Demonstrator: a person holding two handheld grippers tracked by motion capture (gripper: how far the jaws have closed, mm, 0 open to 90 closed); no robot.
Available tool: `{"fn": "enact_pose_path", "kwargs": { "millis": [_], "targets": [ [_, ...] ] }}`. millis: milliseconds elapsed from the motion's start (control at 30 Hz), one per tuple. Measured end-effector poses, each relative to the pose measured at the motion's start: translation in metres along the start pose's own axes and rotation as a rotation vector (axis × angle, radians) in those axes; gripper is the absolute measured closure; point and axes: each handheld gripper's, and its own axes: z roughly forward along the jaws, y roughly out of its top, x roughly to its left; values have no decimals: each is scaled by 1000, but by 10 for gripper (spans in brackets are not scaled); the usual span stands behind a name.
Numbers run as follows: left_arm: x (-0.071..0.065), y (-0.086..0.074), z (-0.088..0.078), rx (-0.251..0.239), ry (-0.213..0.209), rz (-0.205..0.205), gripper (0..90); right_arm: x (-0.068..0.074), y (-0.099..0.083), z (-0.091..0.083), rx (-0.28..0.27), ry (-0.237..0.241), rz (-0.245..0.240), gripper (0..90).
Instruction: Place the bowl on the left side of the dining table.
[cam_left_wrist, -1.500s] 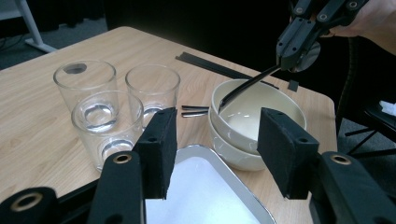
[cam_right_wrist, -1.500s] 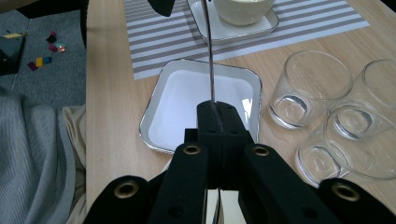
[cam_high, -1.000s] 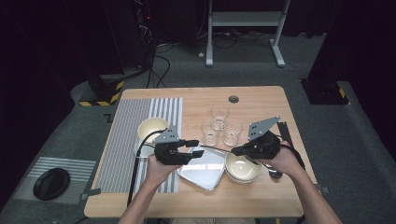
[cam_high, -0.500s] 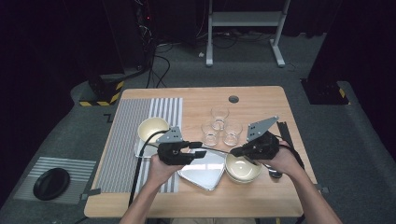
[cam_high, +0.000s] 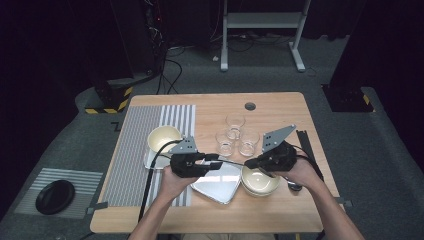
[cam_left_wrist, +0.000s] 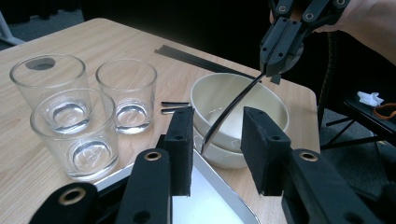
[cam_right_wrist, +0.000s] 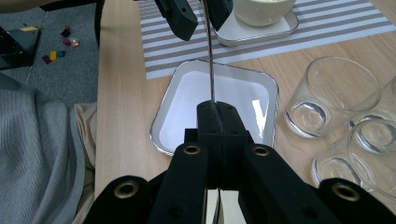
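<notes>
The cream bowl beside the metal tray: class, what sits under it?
Under the cream bowl sits a second bowl of the same kind, nested, only its rim and outer wall showing. Its inside and the table beneath are covered.

L gripper (cam_left_wrist: 217, 149) jaws closing round thin dark utensil (cam_left_wrist: 229, 109), not yet touching; R gripper (cam_left_wrist: 280, 46) clamps its far end.

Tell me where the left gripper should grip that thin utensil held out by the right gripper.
Grip the free end of the thin utensil, jaws closing on it from both sides; it already sits between the left gripper pads. The right gripper holds the other end, over the tray.
</notes>
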Motion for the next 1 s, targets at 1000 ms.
{"fn": "enact_pose_path", "kwargs": {
  "millis": [1000],
  "targets": [
    [-1, -1, 1, 7, -17, 18, 777, 0, 0, 1, 11, 15, 27, 898]
  ]
}}
